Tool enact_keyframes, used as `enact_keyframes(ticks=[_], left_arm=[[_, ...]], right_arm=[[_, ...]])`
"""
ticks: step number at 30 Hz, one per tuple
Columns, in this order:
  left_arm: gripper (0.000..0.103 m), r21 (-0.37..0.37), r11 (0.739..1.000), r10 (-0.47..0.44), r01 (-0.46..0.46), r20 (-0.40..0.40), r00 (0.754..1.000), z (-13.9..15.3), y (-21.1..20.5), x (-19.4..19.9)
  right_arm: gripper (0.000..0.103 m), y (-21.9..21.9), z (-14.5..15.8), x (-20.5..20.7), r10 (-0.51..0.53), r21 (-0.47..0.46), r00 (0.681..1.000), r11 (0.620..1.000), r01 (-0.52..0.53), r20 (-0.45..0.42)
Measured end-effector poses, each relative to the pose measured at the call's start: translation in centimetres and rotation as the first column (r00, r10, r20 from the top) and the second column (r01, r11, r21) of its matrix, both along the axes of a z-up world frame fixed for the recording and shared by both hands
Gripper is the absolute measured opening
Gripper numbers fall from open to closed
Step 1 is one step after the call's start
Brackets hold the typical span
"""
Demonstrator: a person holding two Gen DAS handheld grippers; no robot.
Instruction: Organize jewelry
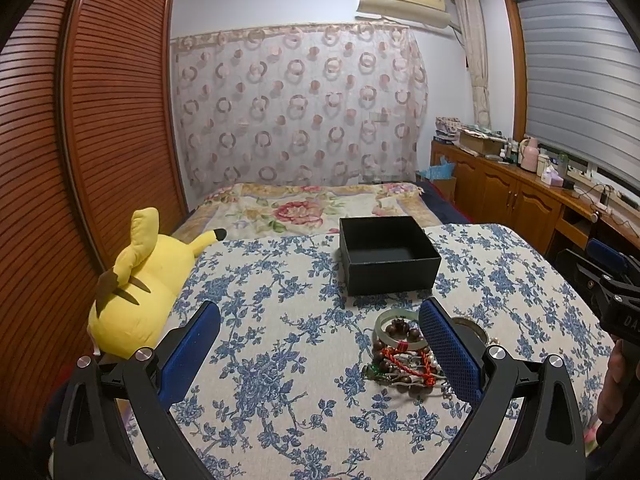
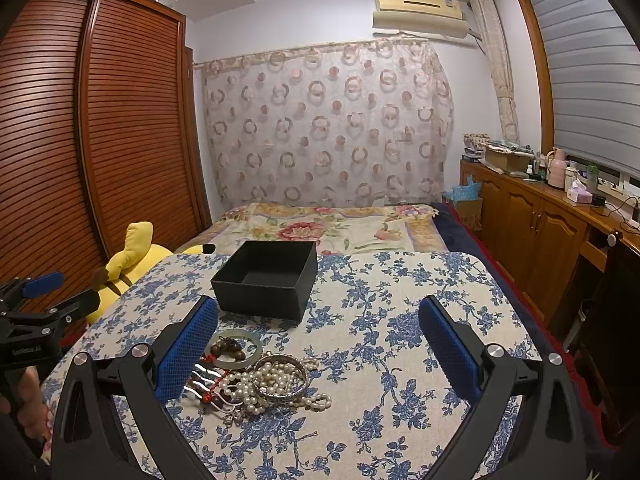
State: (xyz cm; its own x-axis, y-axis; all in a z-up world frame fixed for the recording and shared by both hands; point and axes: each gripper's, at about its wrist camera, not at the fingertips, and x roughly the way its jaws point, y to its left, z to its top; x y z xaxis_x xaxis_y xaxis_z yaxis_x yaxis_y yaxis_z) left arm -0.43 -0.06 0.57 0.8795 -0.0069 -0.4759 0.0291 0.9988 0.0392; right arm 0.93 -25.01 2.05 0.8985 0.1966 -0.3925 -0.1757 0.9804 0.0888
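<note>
Left wrist view, far left: louvred wooden wardrobe (image 1: 100, 120) fills the upper left; below it a yellow plush toy (image 1: 140, 292) lies at the table's edge, its face cut off by the gripper frame. Lower centre: left gripper (image 1: 320, 340), jaws wide apart, nothing between the pads, over the blue-floral tablecloth (image 1: 260, 360). Centre, slightly right: open black box (image 1: 386, 254), inside dark, contents hard to make out. Below it, lower centre right: jewelry pile (image 1: 404, 360), with a pale green bangle (image 1: 380, 330), dark wooden beads and red cord tangled together; the right-hand part of the pile is hidden behind the blue right finger (image 1: 448, 356). Far right edge: part of the other gripper, cropped, jaws not readable from here. Right wrist view, far left: left gripper's body again, held at the frame edge, partly cut off. Lower centre: right gripper (image 2: 320, 340), jaws spread apart, holding nothing. Left of centre: black box (image 2: 268, 280), empty as far as the visible floor shows. Below it the jewelry pile (image 2: 260, 380) lies on the cloth just beside the left blue finger (image 2: 188, 348), which covers its left edge; pearl strands (image 2: 276, 388) wind through a silver bangle (image 2: 284, 376), individual pieces hard to separate. Far right: wooden cabinet (image 2: 532, 232), clutter on top blurred.
</note>
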Motion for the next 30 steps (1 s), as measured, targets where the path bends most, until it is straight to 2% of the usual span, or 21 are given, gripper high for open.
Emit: enact_keyframes(ticks=[30], left_arm=[[0.096,-0.006,1.0,0.0,0.0,0.006,1.0,0.47,0.0,-0.16]], right_arm=[[0.101,0.14,0.1,-0.03,0.001,-0.002,1.0,1.0,0.0,0.003]])
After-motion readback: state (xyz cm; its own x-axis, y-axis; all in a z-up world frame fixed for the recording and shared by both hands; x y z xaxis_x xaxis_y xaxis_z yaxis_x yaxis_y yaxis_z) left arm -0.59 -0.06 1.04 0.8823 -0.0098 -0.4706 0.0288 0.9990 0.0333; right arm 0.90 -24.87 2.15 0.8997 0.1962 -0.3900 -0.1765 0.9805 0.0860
